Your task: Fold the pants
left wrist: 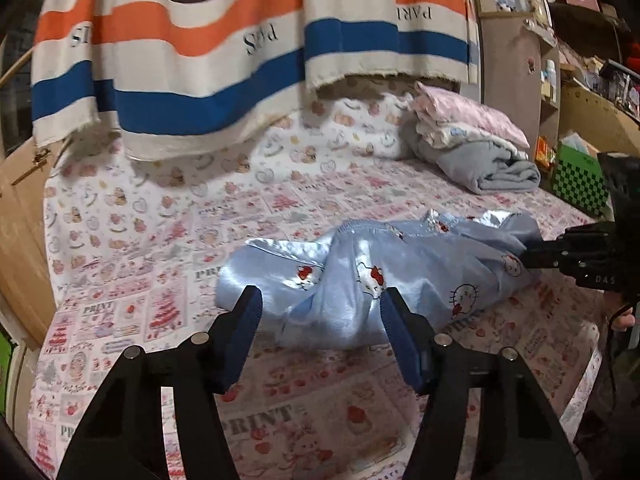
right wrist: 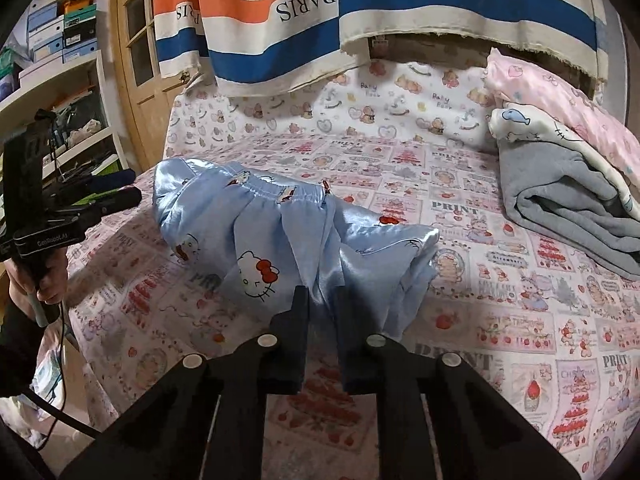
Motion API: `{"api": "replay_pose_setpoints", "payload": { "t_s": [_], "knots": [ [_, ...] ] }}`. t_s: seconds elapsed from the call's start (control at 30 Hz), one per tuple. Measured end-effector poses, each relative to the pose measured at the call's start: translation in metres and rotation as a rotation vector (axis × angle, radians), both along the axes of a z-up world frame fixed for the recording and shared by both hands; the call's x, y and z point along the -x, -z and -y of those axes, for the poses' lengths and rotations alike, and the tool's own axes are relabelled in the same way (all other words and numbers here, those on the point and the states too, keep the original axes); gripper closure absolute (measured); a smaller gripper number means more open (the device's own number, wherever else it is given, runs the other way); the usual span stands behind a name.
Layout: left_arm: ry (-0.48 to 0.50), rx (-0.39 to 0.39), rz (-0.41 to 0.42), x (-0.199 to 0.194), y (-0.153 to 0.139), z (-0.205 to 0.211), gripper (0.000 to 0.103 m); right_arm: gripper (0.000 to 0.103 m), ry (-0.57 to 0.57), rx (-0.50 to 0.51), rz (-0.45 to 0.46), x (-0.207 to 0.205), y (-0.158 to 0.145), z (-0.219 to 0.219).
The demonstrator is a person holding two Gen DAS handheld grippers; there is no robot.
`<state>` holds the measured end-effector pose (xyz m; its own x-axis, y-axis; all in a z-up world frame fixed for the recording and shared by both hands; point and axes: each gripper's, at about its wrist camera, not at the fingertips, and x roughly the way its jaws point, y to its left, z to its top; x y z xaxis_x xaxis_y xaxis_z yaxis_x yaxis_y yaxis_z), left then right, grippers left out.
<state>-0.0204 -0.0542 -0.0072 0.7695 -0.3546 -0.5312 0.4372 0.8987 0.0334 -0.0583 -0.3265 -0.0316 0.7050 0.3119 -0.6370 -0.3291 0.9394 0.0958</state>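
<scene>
Light blue satin pants [left wrist: 380, 272] [right wrist: 260, 232] with cat prints lie crumpled on the pink printed bed sheet [left wrist: 140, 264] [right wrist: 500, 320], elastic waistband on the far side. My left gripper [left wrist: 322, 306] stands open over the near fold, with blue fabric lying loosely between its blue pads. In the right wrist view the left gripper [right wrist: 134, 188] hovers just off the heap's left end. My right gripper [right wrist: 322, 304] is nearly closed, and a fold of the pants is pinched between its fingers. In the left wrist view the right gripper [left wrist: 524, 256] meets the heap's right end.
A stack of folded clothes [left wrist: 480, 148] [right wrist: 560, 184], grey, white and pink, sits at the back right of the bed. A striped cloth [left wrist: 240, 40] [right wrist: 360, 20] hangs behind. A wooden door [right wrist: 136, 40], shelves [right wrist: 48, 60] and a green checked box [left wrist: 580, 180] flank the bed.
</scene>
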Motion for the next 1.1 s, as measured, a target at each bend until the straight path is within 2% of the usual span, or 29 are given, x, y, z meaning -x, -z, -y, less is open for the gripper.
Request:
{"api": "replay_pose_setpoints", "payload": {
  "t_s": [0.03,0.07,0.1,0.13,0.17,0.2,0.27,0.33,0.4,0.47,0.57,0.63,0.67,0.7,0.77,0.87,0.93,0.97,1.0,1.03,1.07,1.1],
  "knots": [
    [-0.002,-0.006,-0.010,-0.003,0.002,0.002,0.042,0.093,0.002,-0.001,0.003,0.000,0.000,0.000],
    [-0.012,-0.014,-0.024,-0.007,0.004,0.004,0.046,0.101,0.010,-0.002,0.010,0.001,-0.001,0.001],
    [-0.025,-0.021,-0.045,-0.012,0.006,0.005,0.061,0.101,0.015,-0.007,0.018,0.000,-0.001,0.003],
    [-0.031,-0.020,-0.072,-0.017,0.008,0.005,0.071,0.101,0.014,-0.012,0.019,0.000,-0.002,0.004],
    [-0.026,-0.013,-0.108,-0.022,0.010,0.006,0.089,0.101,0.017,-0.016,0.017,-0.001,-0.002,0.006],
    [-0.021,-0.007,-0.132,-0.025,0.012,0.005,0.100,0.101,0.029,-0.021,0.018,-0.002,-0.002,0.008],
    [-0.030,-0.003,-0.137,-0.027,0.012,0.003,0.102,0.102,0.030,-0.019,0.027,-0.002,-0.002,0.011],
    [-0.054,-0.020,-0.102,-0.023,0.008,0.000,0.102,0.103,0.045,0.005,0.036,-0.003,-0.001,0.012],
    [-0.099,-0.051,-0.052,-0.017,0.001,-0.004,0.102,0.103,0.050,-0.005,0.023,-0.004,0.001,0.015],
    [-0.130,-0.061,-0.034,-0.016,-0.006,-0.012,0.102,0.103,0.052,-0.011,0.015,-0.005,0.000,0.017],
    [-0.102,-0.024,-0.045,-0.018,-0.017,-0.023,0.102,0.103,0.047,-0.014,0.019,-0.005,-0.005,0.018],
    [-0.125,-0.059,-0.014,-0.016,-0.019,-0.024,0.102,0.103,0.040,0.004,0.021,-0.006,-0.006,0.016],
    [-0.133,-0.080,0.000,-0.015,-0.017,-0.024,0.102,0.103,0.032,0.012,0.019,-0.006,-0.006,0.014],
    [-0.140,-0.088,0.002,-0.015,-0.014,-0.024,0.096,0.103,0.023,0.017,0.018,-0.005,-0.006,0.012],
    [-0.129,-0.059,-0.034,-0.019,-0.010,-0.028,0.091,0.103,0.046,0.018,0.041,-0.002,-0.007,0.010],
    [-0.108,-0.017,-0.078,-0.019,-0.004,-0.031,0.089,0.102,0.089,0.027,0.086,0.006,-0.012,0.012],
    [-0.114,-0.008,-0.078,-0.017,-0.003,-0.032,0.075,0.100,0.109,0.014,0.092,0.008,-0.016,0.016],
    [-0.116,0.005,-0.079,-0.015,-0.003,-0.034,0.057,0.093,0.122,0.004,0.090,0.008,-0.017,0.020],
    [-0.118,0.019,-0.086,-0.015,-0.003,-0.035,0.037,0.080,0.138,-0.012,0.089,0.008,-0.019,0.024],
    [-0.117,0.043,-0.099,-0.015,-0.003,-0.037,0.031,0.069,0.149,-0.023,0.091,0.007,-0.020,0.028],
    [-0.107,0.078,-0.120,-0.016,-0.003,-0.040,0.028,0.044,0.167,-0.040,0.100,0.008,-0.021,0.033],
    [-0.094,0.106,-0.147,-0.017,-0.002,-0.042,0.028,0.031,0.185,-0.058,0.115,0.009,-0.023,0.037]
  ]
}}
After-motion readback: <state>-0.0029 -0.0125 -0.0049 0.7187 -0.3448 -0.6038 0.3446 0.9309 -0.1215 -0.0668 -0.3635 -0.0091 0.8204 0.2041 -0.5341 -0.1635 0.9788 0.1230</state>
